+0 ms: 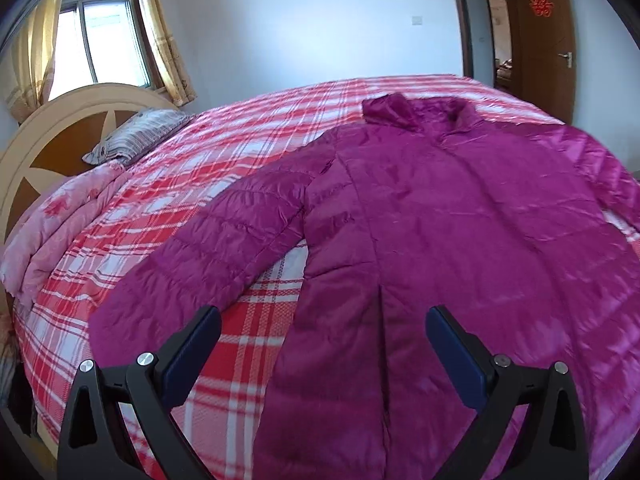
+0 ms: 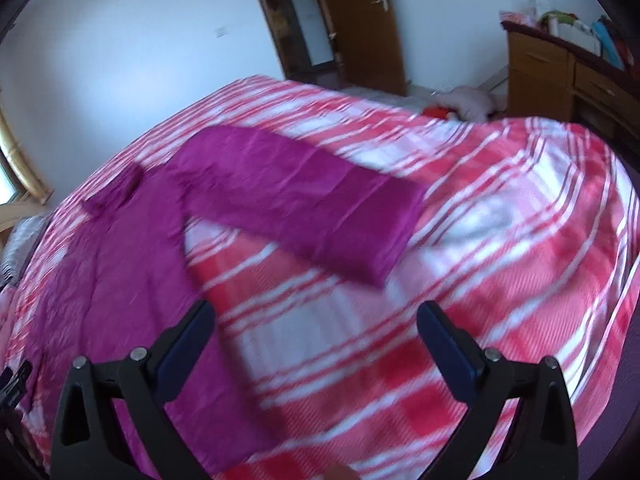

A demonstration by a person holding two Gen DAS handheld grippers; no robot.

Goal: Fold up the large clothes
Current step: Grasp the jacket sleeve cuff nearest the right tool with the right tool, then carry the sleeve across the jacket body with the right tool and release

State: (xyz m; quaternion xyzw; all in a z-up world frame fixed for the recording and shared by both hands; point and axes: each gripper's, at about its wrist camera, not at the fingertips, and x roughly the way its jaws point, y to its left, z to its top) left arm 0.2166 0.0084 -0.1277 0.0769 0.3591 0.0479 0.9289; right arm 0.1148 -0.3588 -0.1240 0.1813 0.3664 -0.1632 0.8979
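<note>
A large magenta quilted jacket (image 1: 460,208) lies spread flat on a bed with a red and white plaid cover (image 1: 240,152), collar at the far side, both sleeves stretched out. My left gripper (image 1: 322,330) is open and empty, hovering over the jacket's near hem and left sleeve (image 1: 216,248). In the right wrist view the jacket body (image 2: 112,256) lies at left and its right sleeve (image 2: 304,204) reaches out across the plaid cover (image 2: 500,220). My right gripper (image 2: 316,322) is open and empty above the cover, just below that sleeve. This view is motion-blurred.
A wooden headboard (image 1: 52,136), a striped pillow (image 1: 136,136) and a folded pink quilt (image 1: 60,232) sit at the bed's left end. A brown door (image 1: 540,40) stands behind. A wooden dresser (image 2: 568,76) with clutter stands at right.
</note>
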